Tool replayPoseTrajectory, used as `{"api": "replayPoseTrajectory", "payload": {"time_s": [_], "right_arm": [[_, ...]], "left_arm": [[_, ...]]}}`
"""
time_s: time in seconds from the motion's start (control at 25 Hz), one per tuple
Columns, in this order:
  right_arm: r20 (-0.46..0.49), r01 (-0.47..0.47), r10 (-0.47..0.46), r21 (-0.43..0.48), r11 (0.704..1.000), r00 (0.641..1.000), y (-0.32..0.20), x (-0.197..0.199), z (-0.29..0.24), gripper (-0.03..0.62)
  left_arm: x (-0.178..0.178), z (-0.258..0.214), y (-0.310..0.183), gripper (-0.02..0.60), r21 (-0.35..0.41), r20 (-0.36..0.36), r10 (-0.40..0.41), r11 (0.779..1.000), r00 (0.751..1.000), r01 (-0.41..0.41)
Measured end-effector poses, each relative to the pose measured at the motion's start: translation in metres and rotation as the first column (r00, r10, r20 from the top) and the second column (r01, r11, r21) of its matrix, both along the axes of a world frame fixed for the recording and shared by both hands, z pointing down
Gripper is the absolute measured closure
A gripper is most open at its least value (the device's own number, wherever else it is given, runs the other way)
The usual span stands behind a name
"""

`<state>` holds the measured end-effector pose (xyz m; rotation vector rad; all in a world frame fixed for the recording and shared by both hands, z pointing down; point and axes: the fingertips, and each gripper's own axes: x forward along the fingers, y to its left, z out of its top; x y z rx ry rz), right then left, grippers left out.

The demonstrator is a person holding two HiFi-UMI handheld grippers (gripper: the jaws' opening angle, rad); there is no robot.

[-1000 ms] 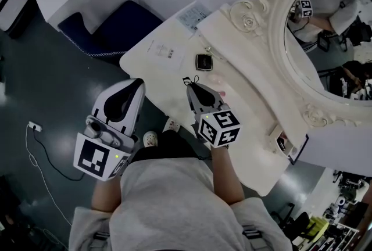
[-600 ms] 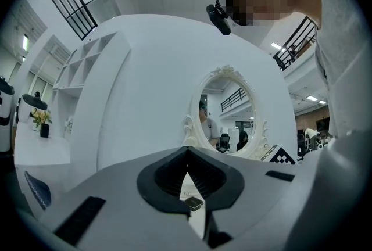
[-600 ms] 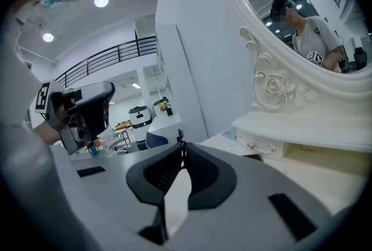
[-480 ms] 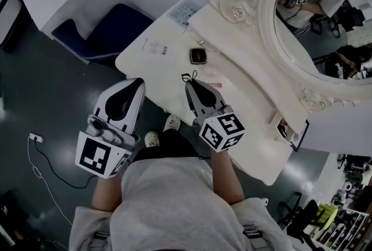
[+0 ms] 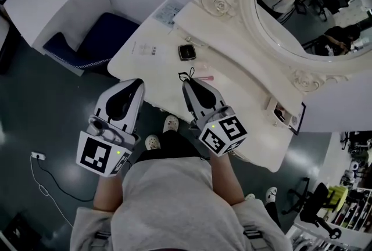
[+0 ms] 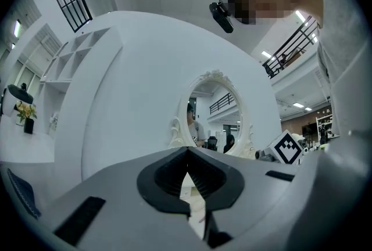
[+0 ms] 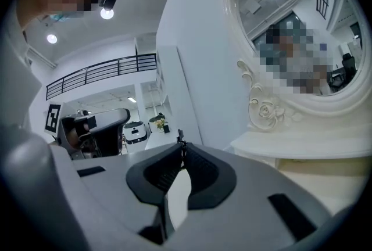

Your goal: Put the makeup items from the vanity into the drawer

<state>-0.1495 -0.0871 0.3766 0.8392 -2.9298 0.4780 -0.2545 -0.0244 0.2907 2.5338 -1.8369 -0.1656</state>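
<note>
In the head view the left gripper (image 5: 138, 82) hangs off the tabletop (image 5: 244, 101) edge, at 9 o'clock of the right gripper (image 5: 187, 81). The right gripper's tips are over the tabletop, with a pink item (image 5: 204, 77) just beside them at 2 o'clock and a dark compact (image 5: 186, 52) at 12 o'clock. In the left gripper view the jaws are clenched on nothing and face the mirror (image 6: 214, 113); in the right gripper view the jaws are clenched too, with a small black loop (image 7: 180, 138) at their tips, and I cannot tell if it is pinched.

Compact (image 5: 186, 52) lies on vanity (image 5: 241, 99) before the mirror (image 5: 302, 11).

Cream vanity (image 5: 256, 106), black compact (image 5: 186, 52), navy stool (image 5: 100, 40), dark grey floor (image 5: 35, 99).
</note>
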Motion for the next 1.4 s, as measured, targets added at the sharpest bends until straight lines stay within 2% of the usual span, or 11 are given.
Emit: {"api": "replayPoseTrajectory", "payload": {"time_s": [0.52, 0.96, 1.4], "right_arm": [[0.045, -0.119, 0.115, 0.082, 0.99, 0.992, 0.02, 0.034, -0.029, 0.559], [0.077, -0.183, 0.175, 0.12, 0.976, 0.982, 0.024, 0.062, -0.049, 0.559], [0.089, -0.255, 0.244, 0.145, 0.956, 0.966, 0.024, 0.129, -0.064, 0.559]], "left_arm": [[0.034, -0.008, -0.003, 0.568, 0.046, -0.005, 0.137, 0.99, 0.991, -0.137], [0.057, -0.017, -0.01, 0.568, 0.066, -0.001, 0.202, 0.977, 0.979, -0.201], [0.12, -0.025, -0.022, 0.568, 0.084, -0.004, 0.273, 0.959, 0.962, -0.272]]}}
